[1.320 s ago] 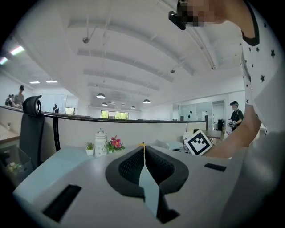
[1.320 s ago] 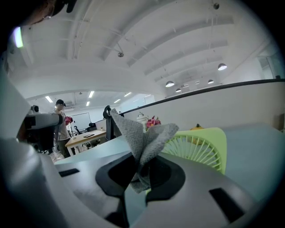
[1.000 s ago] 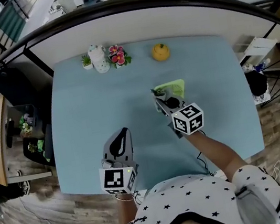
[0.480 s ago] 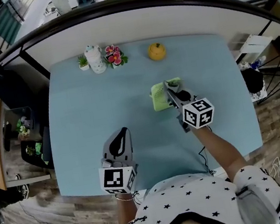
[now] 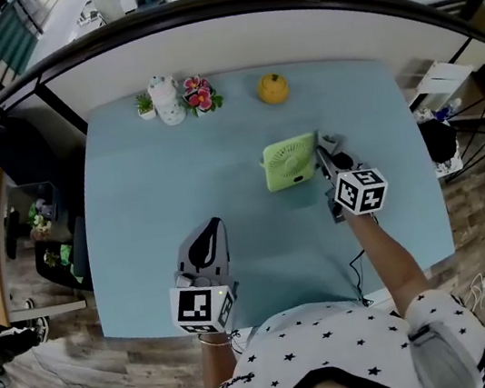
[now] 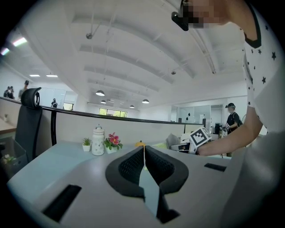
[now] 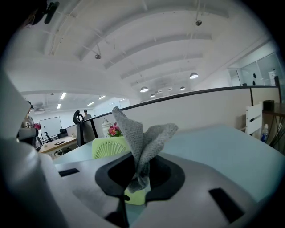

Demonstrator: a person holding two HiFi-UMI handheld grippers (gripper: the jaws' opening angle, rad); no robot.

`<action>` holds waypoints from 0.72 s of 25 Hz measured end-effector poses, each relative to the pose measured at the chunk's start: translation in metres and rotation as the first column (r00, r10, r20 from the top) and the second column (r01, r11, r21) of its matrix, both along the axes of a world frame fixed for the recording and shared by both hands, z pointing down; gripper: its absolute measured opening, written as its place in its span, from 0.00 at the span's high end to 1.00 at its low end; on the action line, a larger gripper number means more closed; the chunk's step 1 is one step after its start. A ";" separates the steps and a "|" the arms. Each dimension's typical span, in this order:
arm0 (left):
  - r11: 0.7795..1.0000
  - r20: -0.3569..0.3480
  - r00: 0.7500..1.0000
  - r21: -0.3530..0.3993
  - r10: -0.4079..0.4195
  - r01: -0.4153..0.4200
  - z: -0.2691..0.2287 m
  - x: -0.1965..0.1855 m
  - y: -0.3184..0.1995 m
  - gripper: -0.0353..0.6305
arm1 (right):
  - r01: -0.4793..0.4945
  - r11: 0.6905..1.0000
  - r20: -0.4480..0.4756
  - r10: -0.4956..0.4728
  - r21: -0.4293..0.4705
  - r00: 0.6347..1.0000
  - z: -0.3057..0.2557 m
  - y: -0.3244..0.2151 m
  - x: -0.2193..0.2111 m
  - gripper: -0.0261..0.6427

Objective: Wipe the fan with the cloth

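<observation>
Plainly, the fan (image 5: 292, 163) sits on the pale blue, smooth table (image 5: 154, 212), at about 2 o'clock from the tabletop's middle. It is lime-green plastic, a square with rounded corners, and its face carries a round grille of thin radial ribs. Whether it lies flat or leans cannot be told.

At the fan's 3 o'clock edge is the right gripper (image 5: 321, 153), its jaws pressed together on the cloth (image 7: 140, 138). The cloth is grey, coarse-knit and soft. It stands up out of the black, curved jaw pads in two crumpled peaks. In the right gripper view the fan's ribbed face shows at 10 o'clock of the cloth, and a bit of lime green shows just under the jaws. Whether cloth and fan touch is unclear.

The left gripper (image 5: 215, 231) rests near the table's 7 o'clock edge, well apart from the fan. Its black, mesh-textured pads are closed flat against each other with nothing between them.

Along the table's 12 o'clock edge stand four small ornaments:
- a small potted plant (image 5: 144, 105) and a white, bottle-shaped jar (image 5: 166, 100) at 11 o'clock
- pink flowers (image 5: 199, 94) just beside the jar
- a round, orange-yellow, pumpkin-like ornament (image 5: 273, 89) at 12 o'clock
</observation>
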State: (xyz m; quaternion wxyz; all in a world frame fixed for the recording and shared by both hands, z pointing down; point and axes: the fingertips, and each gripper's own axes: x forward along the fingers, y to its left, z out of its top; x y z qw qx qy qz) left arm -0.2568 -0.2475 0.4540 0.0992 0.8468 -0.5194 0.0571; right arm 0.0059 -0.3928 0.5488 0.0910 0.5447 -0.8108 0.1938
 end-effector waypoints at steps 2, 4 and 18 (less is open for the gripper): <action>1.000 0.000 1.000 0.002 0.006 -0.006 -0.001 0.002 0.000 0.90 | -0.003 1.000 -0.002 0.003 -0.007 1.000 0.003 0.001 0.001 0.88; 1.000 0.002 1.000 0.003 0.009 -0.009 -0.001 0.002 0.000 0.90 | -0.002 1.000 -0.002 0.002 -0.006 1.000 0.003 0.001 0.000 0.88; 0.999 0.000 0.999 0.010 0.032 -0.032 -0.001 0.009 0.000 0.90 | 0.127 0.982 0.092 -0.141 0.136 0.986 -0.041 0.024 -0.065 0.88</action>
